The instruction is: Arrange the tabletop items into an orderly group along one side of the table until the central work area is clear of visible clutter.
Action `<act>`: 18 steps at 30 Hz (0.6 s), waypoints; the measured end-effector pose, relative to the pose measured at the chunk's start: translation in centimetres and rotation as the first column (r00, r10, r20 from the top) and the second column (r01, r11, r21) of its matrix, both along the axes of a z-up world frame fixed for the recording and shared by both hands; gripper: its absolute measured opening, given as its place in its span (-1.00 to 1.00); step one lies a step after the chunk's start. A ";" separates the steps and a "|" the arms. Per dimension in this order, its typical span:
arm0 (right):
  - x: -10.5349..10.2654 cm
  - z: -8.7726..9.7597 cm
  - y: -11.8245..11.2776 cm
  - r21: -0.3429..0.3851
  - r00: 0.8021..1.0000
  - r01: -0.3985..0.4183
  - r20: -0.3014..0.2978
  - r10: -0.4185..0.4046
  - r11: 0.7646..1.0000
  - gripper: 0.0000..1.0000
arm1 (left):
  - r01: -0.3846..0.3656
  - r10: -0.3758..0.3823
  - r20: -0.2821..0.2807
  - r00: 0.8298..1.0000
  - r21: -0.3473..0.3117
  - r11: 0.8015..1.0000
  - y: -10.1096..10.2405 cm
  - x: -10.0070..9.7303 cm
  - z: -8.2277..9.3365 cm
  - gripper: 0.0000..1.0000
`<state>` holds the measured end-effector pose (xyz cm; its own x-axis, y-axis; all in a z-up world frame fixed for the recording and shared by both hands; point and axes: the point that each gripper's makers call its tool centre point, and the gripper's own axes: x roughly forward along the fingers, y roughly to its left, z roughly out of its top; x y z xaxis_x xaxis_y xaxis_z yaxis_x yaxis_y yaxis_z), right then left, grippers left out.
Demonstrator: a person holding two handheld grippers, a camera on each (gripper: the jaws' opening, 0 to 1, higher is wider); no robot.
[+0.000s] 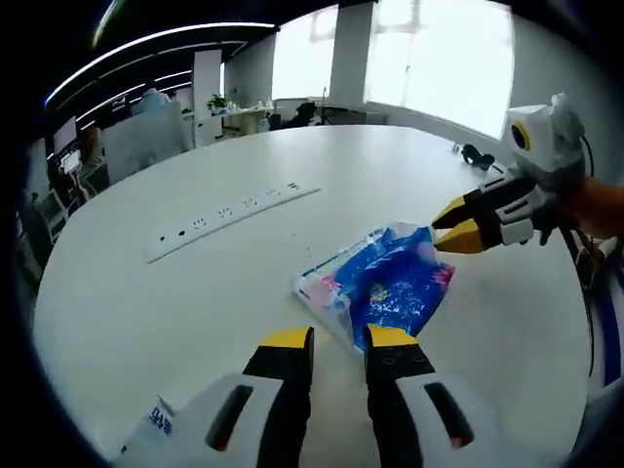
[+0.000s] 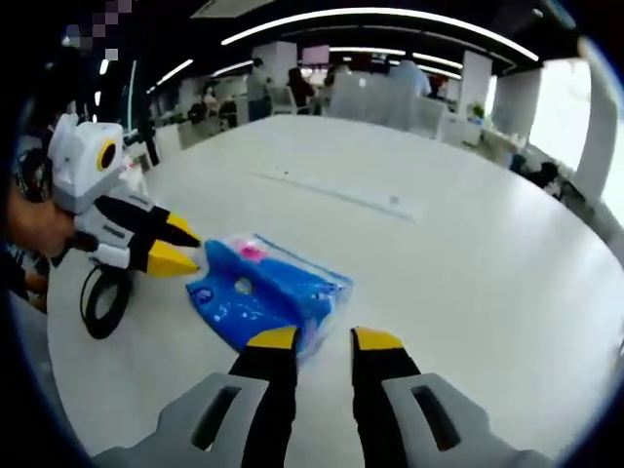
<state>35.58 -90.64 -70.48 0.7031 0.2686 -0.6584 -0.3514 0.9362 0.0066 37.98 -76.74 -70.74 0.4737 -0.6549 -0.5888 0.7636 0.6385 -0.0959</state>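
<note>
- Office space is stretching behind a wide white surface (image 1: 175, 312), with windows and desks far off.
- Lying on that surface is a blue pack (image 1: 385, 285), a soft plastic packet with pink print, flat and slightly crumpled; in the right gripper view it is sitting at (image 2: 268, 292).
- Sitting ahead of the left claw (image 1: 338, 339), the pack is just beyond the tips and slightly to their right; the jaws are standing apart with nothing between them.
- Reaching in from the right of the left gripper view, the right claw (image 1: 456, 226) is pointing at the pack's far corner; its tips look close together there, while its own view (image 2: 319, 339) is showing a gap between them with nothing inside.
- Running roughly from one claw toward the other, the pack's long axis is lying across the gap between the two hands, so each claw is facing one end.
- Both claws are sitting near the pack; the left looks marginally closer to an edge, judging by its own view.
- A power strip (image 1: 229, 216) is lying well apart, farther back, and a black cable coil (image 2: 102, 297) is resting near the surface's edge.
</note>
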 end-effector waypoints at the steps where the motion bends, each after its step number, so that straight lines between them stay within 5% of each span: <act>1: 0.0 0.1 0.1 0.004 1.000 0.005 0.002 -0.005 1.000 -0.53 | -0.003 0.003 0.004 1.000 -0.002 1.000 0.0 0.0 0.2 -0.56; 4: -0.1 0.6 0.1 0.012 1.000 0.019 0.018 -0.019 1.000 -0.28 | -0.014 0.014 0.016 1.000 -0.004 1.000 0.1 0.0 0.7 -0.41; 7: -0.1 1.3 0.1 0.017 0.999 0.031 0.033 -0.031 0.999 -0.03 | -0.040 0.037 0.097 0.995 0.037 0.998 0.9 0.5 1.6 -0.19; 10: 0.0 2.0 0.0 0.019 0.998 0.037 0.046 -0.038 0.999 0.19 | -0.054 0.052 0.096 0.994 0.026 0.998 1.0 0.5 2.3 -0.02; 18: -0.8 4.2 0.0 0.016 0.997 0.035 0.070 -0.036 0.999 0.33 | -0.060 0.058 0.112 0.992 0.013 0.998 0.7 0.1 4.0 0.17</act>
